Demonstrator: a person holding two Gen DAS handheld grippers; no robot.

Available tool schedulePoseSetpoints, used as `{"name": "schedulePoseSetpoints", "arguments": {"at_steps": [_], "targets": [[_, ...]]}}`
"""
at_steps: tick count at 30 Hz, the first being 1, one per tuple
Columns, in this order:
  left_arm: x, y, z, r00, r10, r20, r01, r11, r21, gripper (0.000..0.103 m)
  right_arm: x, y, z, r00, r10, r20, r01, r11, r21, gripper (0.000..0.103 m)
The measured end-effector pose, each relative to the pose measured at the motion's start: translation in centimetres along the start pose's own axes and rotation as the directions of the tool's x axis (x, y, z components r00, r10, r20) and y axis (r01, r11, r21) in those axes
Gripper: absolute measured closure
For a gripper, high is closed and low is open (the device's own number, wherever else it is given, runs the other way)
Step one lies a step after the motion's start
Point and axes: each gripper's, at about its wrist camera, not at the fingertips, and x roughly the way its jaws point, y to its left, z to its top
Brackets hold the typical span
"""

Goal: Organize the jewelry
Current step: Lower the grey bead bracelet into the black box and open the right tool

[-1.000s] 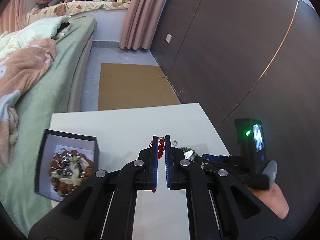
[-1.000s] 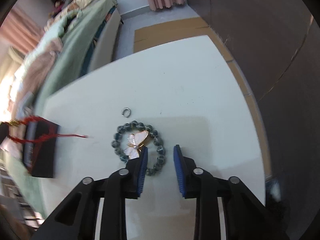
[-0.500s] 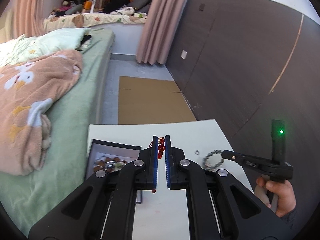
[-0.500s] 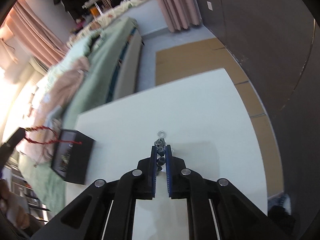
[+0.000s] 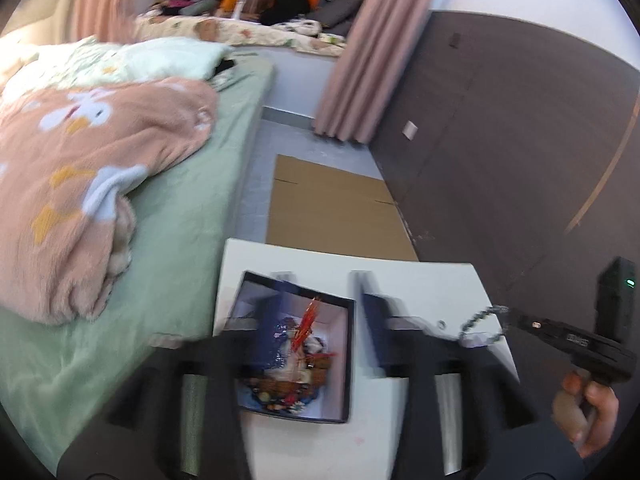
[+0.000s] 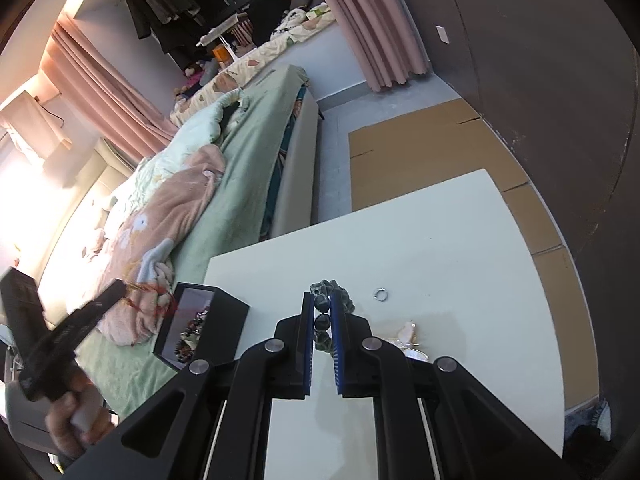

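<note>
My left gripper (image 5: 323, 288) is blurred, and its jaws are opening above the black jewelry box (image 5: 350, 360). A red cord charm (image 5: 308, 320) hangs loose between the parted pads, over the beads lying in the box. My right gripper (image 6: 322, 294) is shut on a dark green bead bracelet (image 6: 322, 322), held a little above the white table (image 6: 440, 248). A pale butterfly charm (image 6: 408, 330) shows beside its right finger. In the left wrist view the right gripper (image 5: 506, 314) holds the bracelet (image 5: 476, 320) at the table's right side.
A small silver ring (image 6: 381, 295) lies on the table beyond the bracelet. The box (image 6: 224, 312) stands at the table's left edge, beside a bed with a green sheet (image 6: 248, 168) and a pink blanket. Flat cardboard (image 6: 420, 148) lies on the floor by the dark wall.
My left gripper has moved over the box and its jaws have parted, letting the red cord charm drop. My right gripper shut on the bead bracelet and lifted it.
</note>
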Motion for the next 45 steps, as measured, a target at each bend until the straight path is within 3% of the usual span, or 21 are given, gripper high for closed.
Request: {"name": "schedulePoseSetpoints", "arguments": {"at_steps": [5,9,18,30,32,33,34,39,41,45], "targets": [[0.8,3.0,-1.0,1.0,0.007,-0.001,-0.007,0.996,-0.089,0.04,-0.3,2.1,-0.1,0.998,0.055,0.038,-0.054,0.998,-0.035,0.095],[0.6,3.9,-1.0,1.0,-0.005,-0.012,0.004,0.995,-0.103,0.024,0.1,4.3,-0.1,0.992,0.115,0.048,-0.112,0.991,-0.067,0.095],[-1.0,5.8,-0.8,1.0,0.012,-0.01,-0.013,0.994,-0.105,0.009,1.8,9.6,-0.6,0.973,0.225,0.051,-0.218,0.969,-0.117,0.095],[-1.6,7.9,-0.6,0.999,0.003,-0.039,-0.008,0.99,-0.138,0.006,4.3,14.8,-1.8,0.969,0.238,0.059,-0.226,0.961,-0.16,0.093],[-1.7,8.0,-0.6,0.999,0.003,-0.039,-0.009,0.99,-0.142,0.006,5.8,15.6,-2.3,0.971,0.239,0.02,-0.233,0.958,-0.166,0.084],[-1.7,8.0,-0.6,0.999,0.002,-0.039,-0.008,0.99,-0.142,0.006,6.2,15.6,-2.5,0.973,0.23,-0.002,-0.228,0.96,-0.166,0.073],[-1.7,8.0,-0.7,0.999,0.001,-0.04,-0.007,0.99,-0.141,0.006,6.6,15.7,-2.7,0.977,0.212,-0.016,-0.212,0.964,-0.16,0.054],[-1.8,7.6,-0.8,0.999,-0.002,-0.037,-0.003,0.992,-0.128,0.006,5.3,14.6,-2.3,0.981,0.194,0.02,-0.188,0.97,-0.156,0.05],[-1.7,7.2,-0.8,0.999,-0.001,-0.038,-0.003,0.993,-0.117,0.006,4.6,13.9,-2.2,0.986,0.161,0.03,-0.155,0.975,-0.161,0.04],[-1.3,6.1,-0.9,0.999,-0.012,-0.044,0.008,0.995,-0.096,0.006,3.8,12.5,-2.0,0.992,0.123,0.028,-0.118,0.981,-0.156,0.034]]}}
